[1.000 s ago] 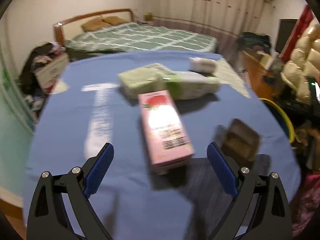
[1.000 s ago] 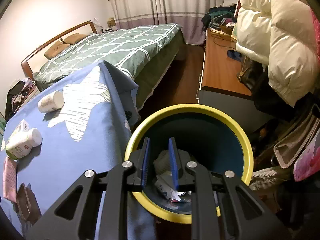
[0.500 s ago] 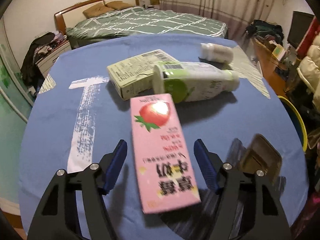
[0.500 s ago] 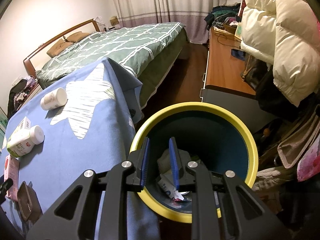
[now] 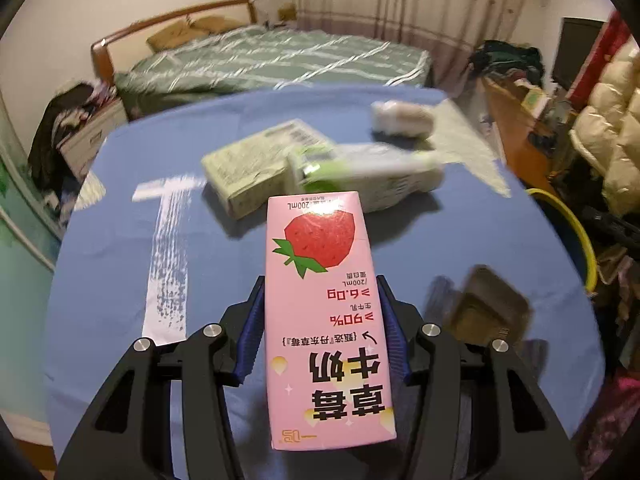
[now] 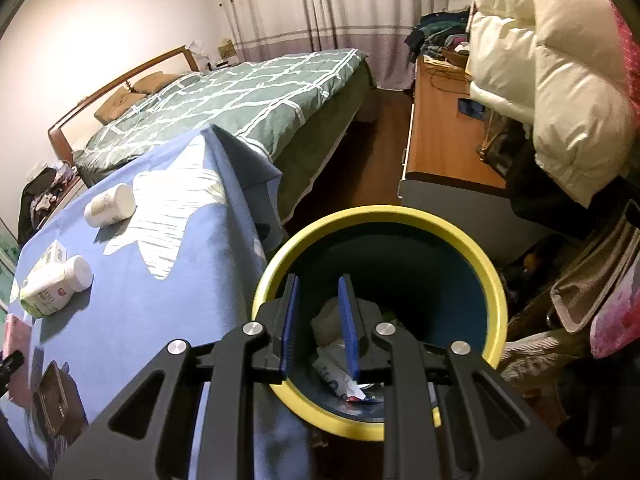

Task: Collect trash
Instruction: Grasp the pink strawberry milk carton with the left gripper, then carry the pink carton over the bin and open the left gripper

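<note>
- The pink milk box [image 5: 326,316] with a strawberry picture sits between the blue pads of the left gripper [image 5: 322,322]. Both pads press on its sides, so the tongs are squeezing it.
- The box is over the blue table cloth [image 5: 112,264], close to the near edge.
- Behind it lie a green box [image 5: 256,164] and a green and white bottle [image 5: 372,176], touching each other. A white cup [image 5: 402,118] lies on its side farther back.
- A brown tray [image 5: 486,310] sits on the cloth to the right of the box.
- The right gripper [image 6: 318,322] hangs over the yellow bin [image 6: 380,216]. Its two pads stand a little apart with nothing between them.
- Paper scraps [image 6: 340,376] lie at the bottom of the bin.
- The bin stands on the floor just beside the table.
- A green bed [image 6: 248,104] is behind the table.
</note>
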Demonstrator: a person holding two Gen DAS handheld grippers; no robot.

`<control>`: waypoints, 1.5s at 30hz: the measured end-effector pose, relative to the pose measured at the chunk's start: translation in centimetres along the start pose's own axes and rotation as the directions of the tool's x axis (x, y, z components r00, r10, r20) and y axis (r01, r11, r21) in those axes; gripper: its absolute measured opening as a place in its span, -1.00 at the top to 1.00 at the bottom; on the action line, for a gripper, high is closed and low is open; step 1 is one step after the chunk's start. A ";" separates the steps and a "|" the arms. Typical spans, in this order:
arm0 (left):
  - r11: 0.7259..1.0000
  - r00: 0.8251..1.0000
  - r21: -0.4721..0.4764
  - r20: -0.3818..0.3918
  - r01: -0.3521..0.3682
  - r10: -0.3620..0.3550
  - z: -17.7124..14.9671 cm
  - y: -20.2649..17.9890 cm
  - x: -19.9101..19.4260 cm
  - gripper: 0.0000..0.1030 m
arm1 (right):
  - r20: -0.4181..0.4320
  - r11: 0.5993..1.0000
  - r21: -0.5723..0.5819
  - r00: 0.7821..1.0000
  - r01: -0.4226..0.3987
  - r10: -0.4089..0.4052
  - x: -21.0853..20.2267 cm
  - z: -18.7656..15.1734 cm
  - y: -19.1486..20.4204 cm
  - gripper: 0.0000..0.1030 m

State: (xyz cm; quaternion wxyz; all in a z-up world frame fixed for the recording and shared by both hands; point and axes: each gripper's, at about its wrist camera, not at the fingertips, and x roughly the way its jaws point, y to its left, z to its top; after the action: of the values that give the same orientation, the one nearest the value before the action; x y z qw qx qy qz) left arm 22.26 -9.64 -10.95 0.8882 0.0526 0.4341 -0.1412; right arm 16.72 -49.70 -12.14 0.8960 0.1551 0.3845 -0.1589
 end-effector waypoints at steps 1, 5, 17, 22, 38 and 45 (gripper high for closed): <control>1.000 1.000 0.011 0.015 0.013 -0.013 0.2 -0.6 -0.7 0.00 | 0.004 1.000 0.006 1.000 0.003 -0.003 -0.1 -0.1 -0.3 0.62; 0.996 0.996 0.055 0.054 0.067 -0.070 1.2 -3.3 -2.4 0.00 | 0.011 1.000 0.019 1.000 0.022 -0.022 -0.5 -0.4 -1.4 0.62; 0.928 0.955 0.243 0.022 0.283 -0.297 5.7 -19.7 -0.3 0.00 | 0.052 0.995 0.070 0.996 0.072 -0.076 -3.7 -2.0 -6.9 0.62; 0.898 0.942 0.298 -0.015 0.324 -0.335 6.8 -26.8 1.9 0.00 | 0.056 0.993 0.085 0.994 0.086 -0.090 -4.4 -2.4 -8.7 0.61; 0.887 0.946 0.341 -0.020 0.310 -0.323 8.4 -38.4 8.4 -0.72 | 0.053 0.981 0.152 0.990 0.122 -0.131 -5.1 -3.1 -12.9 0.52; 0.889 0.933 0.327 0.055 0.320 -0.356 9.3 -33.8 3.6 -0.72 | 0.054 0.986 0.129 0.992 0.104 -0.112 -5.0 -3.1 -11.9 0.51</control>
State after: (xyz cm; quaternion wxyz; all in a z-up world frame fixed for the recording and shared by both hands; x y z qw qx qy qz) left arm 21.39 -44.67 -7.05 0.8536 0.1080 0.3574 -0.3633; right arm 6.68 -58.35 -12.34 0.8858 0.1853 0.3539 -0.2360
